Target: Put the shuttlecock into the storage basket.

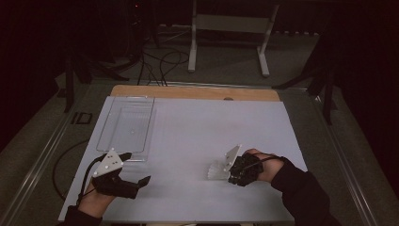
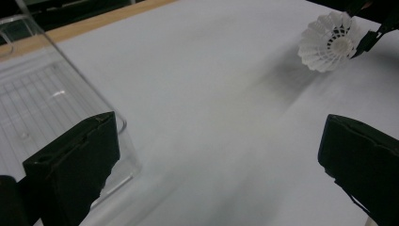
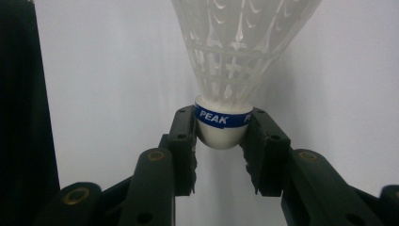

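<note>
At the lower right of the high view, the right gripper (image 1: 225, 170) has its jaws clamped on the cork base of a white shuttlecock (image 3: 225, 127), skirt pointing left over the table (image 1: 197, 127). At lower left, the left gripper (image 1: 136, 167) hangs with jaws wide apart and nothing between them, just beside a clear plastic tray (image 1: 126, 123).

The one word that can be read is "PEAK", in white capitals on a blue band around the white cork base of the shuttlecock (image 3: 222, 123). To its right on the same band a further letter begins (a "P", cut off by the jaw).
</note>
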Available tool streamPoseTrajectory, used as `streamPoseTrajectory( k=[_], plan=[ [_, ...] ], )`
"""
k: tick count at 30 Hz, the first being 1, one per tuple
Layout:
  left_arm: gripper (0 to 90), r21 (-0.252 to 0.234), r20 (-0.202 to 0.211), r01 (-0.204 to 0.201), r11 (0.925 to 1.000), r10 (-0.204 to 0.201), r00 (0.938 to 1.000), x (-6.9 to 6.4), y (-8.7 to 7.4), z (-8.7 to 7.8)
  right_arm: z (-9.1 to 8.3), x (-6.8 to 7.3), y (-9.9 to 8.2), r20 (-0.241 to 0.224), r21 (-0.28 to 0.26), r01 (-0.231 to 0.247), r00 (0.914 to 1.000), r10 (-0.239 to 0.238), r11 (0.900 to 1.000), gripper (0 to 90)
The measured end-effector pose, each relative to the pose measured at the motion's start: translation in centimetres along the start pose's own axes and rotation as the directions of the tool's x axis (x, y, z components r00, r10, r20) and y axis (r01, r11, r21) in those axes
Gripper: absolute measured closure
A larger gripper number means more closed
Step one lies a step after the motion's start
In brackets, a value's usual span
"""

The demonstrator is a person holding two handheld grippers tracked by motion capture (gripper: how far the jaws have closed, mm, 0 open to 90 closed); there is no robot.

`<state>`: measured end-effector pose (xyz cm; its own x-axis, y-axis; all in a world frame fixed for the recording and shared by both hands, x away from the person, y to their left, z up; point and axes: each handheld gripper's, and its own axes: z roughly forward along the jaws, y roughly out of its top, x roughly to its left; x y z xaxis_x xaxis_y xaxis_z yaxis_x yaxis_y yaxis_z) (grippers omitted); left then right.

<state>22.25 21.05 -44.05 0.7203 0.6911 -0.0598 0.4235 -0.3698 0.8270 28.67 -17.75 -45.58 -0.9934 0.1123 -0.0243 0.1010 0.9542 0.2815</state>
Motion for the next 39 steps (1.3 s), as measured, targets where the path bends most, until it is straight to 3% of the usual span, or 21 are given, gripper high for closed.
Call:
streamPoseTrajectory(
  k=[7, 10, 22, 24, 39],
  plan=[
    [0.0, 0.005, 0.016, -0.015, 0.9999, 0.015, 0.9998, -0.4, 2.0, 0.1, -0.1, 0.0, -0.1, 0.001, -0.002, -0.001, 1.0, 0.001, 1.0, 65.5],
    [0.0, 0.014, 0.042, -0.008, 0.9999, 0.007, 0.9991, -0.4, 3.0, 0.5, -0.1, 0.0, 0.0, 0.002, -0.002, 0.0, 1.0, 0.0, 1.0, 65.5],
    [0.0, 0.076, 0.066, -0.028, 0.9967, 0.023, 0.9976, -0.4, 4.6, 1.9, 0.0, 0.2, 0.3, -0.002, 0.002, 0.01, 1.0, -0.01, 0.9999, 65.5],
    [0.0, 0.101, 0.078, -0.05, 0.9937, 0.042, 0.996, -0.4, 5.2, 2.3, 0.0, 0.2, 0.3, -0.002, 0.007, 0.019, 0.9998, -0.019, 0.9998, 65.5],
    [0.1, 0.116, 0.135, -0.079, 0.9901, 0.063, 0.9888, -1.5, 8.6, 4.3, 0.0, 0.3, 0.6, -0.002, 0.002, 0.015, 0.9999, -0.015, 0.9999, 65.5]
  ],
)
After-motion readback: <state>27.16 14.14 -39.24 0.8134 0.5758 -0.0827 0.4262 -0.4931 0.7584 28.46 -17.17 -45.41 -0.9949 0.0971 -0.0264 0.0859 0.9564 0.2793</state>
